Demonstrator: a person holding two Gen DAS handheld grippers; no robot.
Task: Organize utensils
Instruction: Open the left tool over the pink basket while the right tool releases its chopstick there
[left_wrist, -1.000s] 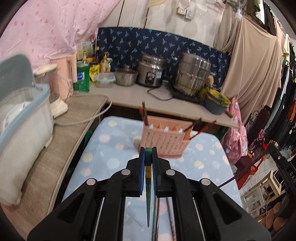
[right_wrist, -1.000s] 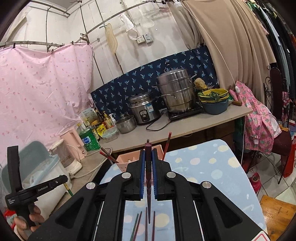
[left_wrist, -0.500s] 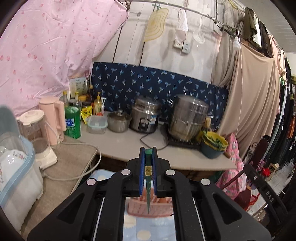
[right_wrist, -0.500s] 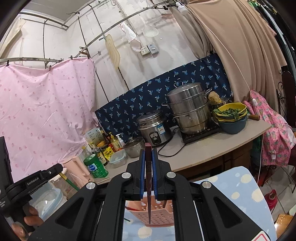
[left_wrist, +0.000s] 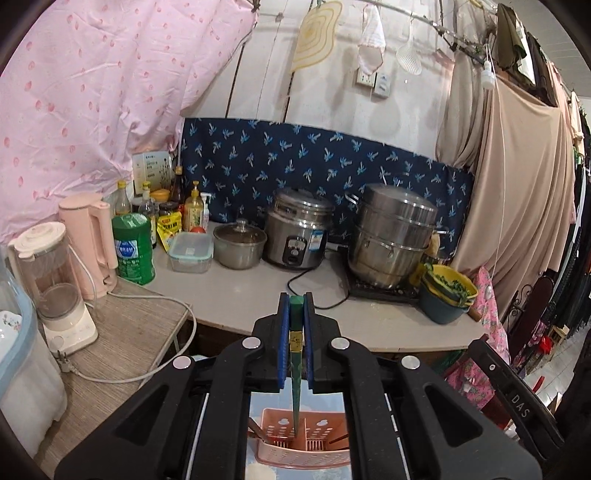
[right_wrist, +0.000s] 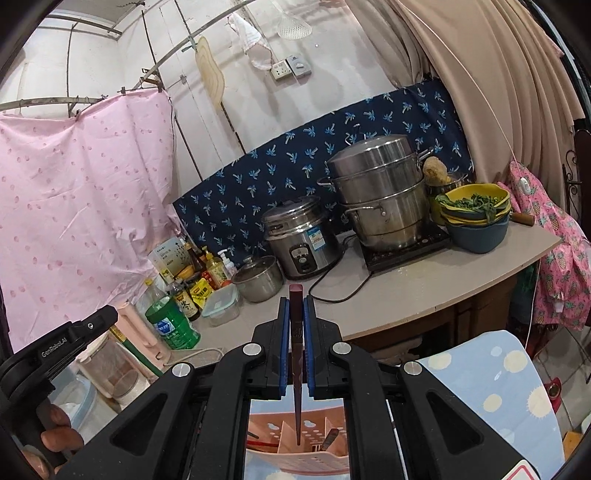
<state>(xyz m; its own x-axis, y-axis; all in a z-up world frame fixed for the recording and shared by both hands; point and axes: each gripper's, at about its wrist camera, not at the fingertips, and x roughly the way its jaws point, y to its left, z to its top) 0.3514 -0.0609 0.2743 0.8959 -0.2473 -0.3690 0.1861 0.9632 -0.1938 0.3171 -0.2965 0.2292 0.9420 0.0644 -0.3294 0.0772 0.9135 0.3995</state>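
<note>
My left gripper (left_wrist: 295, 306) is shut on a green chopstick (left_wrist: 296, 354) that hangs tip down over the pink utensil basket (left_wrist: 306, 452). My right gripper (right_wrist: 295, 308) is shut on a dark red chopstick (right_wrist: 296, 354), its tip down over the same pink basket (right_wrist: 295, 443). The basket holds a few utensils, among them red chopsticks. It stands on a blue dotted tablecloth (right_wrist: 491, 391). The left gripper's body (right_wrist: 55, 350) shows at the left of the right wrist view, held by a hand.
A counter (left_wrist: 229, 291) behind the table carries a rice cooker (left_wrist: 299, 232), a steel steamer pot (left_wrist: 391, 236), a small pot, bowls, bottles and a green can. A blender (left_wrist: 55, 280) and pink kettle stand at left. Clothes hang at right.
Both grippers have risen and tilted up with their chopsticks. The basket has dropped to the bottom of both views, and the chopstick tips now hang over it.
</note>
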